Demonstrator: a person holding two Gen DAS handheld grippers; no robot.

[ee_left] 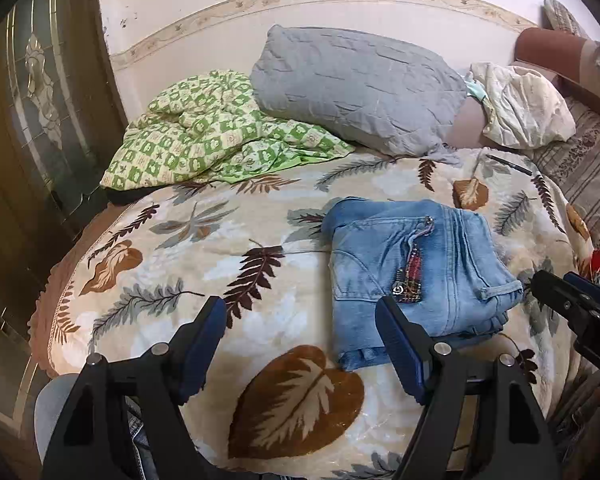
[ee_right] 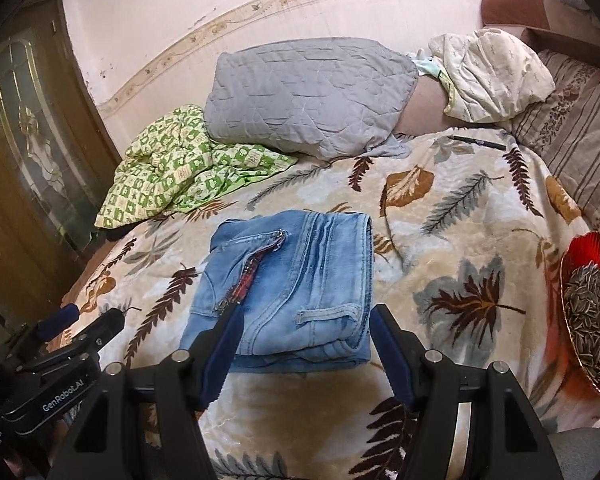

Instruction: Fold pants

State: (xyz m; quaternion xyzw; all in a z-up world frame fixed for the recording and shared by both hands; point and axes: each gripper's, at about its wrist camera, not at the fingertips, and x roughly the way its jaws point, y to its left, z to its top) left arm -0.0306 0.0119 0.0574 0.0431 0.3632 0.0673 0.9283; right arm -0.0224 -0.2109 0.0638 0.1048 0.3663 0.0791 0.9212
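Observation:
A pair of light blue jeans (ee_left: 452, 252) lies folded into a compact rectangle on the leaf-patterned blanket (ee_left: 204, 240), with the zipper fly and a belt loop facing up. My left gripper (ee_left: 300, 308) hovers open just left of the jeans' near edge, with only blanket between its fingers. In the right wrist view the jeans (ee_right: 320, 256) sit straight ahead. My right gripper (ee_right: 306, 314) is open above their near edge, its blue pads apart from the denim. Each gripper shows in the other's view: the right gripper (ee_left: 552, 278) at the far right, the left gripper (ee_right: 94, 314) at the far left.
A grey quilted pillow (ee_right: 308, 96) and a crumpled green checked quilt (ee_right: 180, 168) lie at the head of the bed. A white cloth bundle (ee_right: 496, 72), a black pen (ee_right: 480, 142) and a red bowl of sunflower seeds (ee_right: 592, 308) are on the right. A wooden door (ee_left: 40, 120) stands left.

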